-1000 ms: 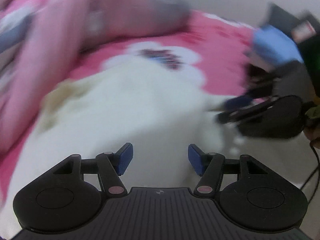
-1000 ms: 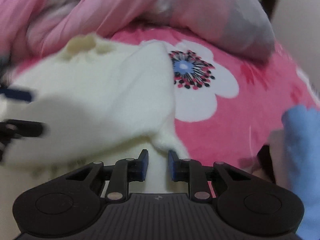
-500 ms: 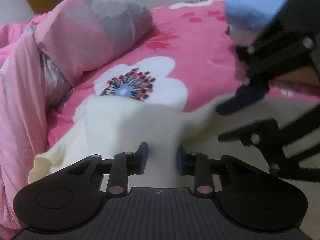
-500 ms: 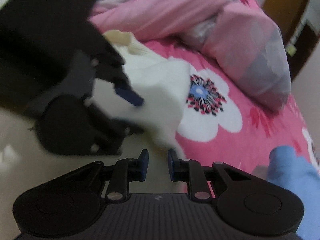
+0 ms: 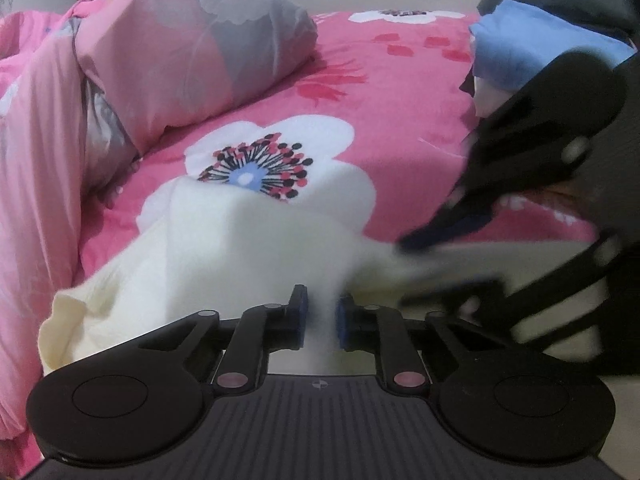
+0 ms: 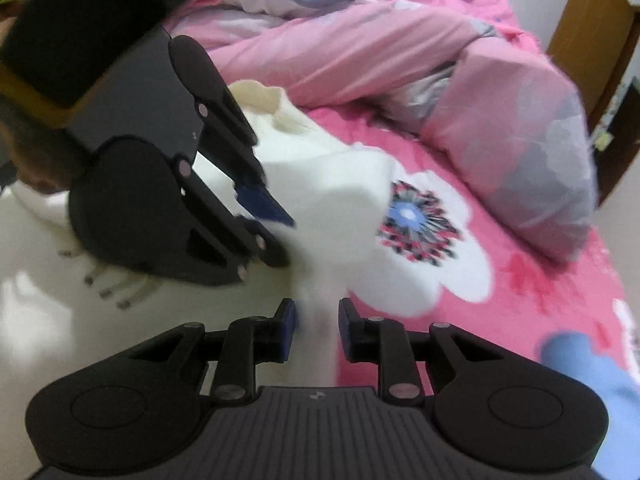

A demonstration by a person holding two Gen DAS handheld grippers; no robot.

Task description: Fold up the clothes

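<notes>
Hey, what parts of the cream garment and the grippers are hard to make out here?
- Left wrist view: the right gripper is motion-blurred, so its grip is unclear.
- Right wrist view: the cream garment is overexposed; its near edge is cut off behind the gripper body.
- Left wrist view: blue cloth partly hidden by the right gripper.

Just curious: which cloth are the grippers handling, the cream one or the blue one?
The cream cloth: it runs between both grippers' fingers, while the blue cloth lies untouched farther back.

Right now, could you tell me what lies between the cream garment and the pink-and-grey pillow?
Only pink floral bedsheet, with its white flower print; the left wrist view shows the cream garment and pillow apart.
</notes>
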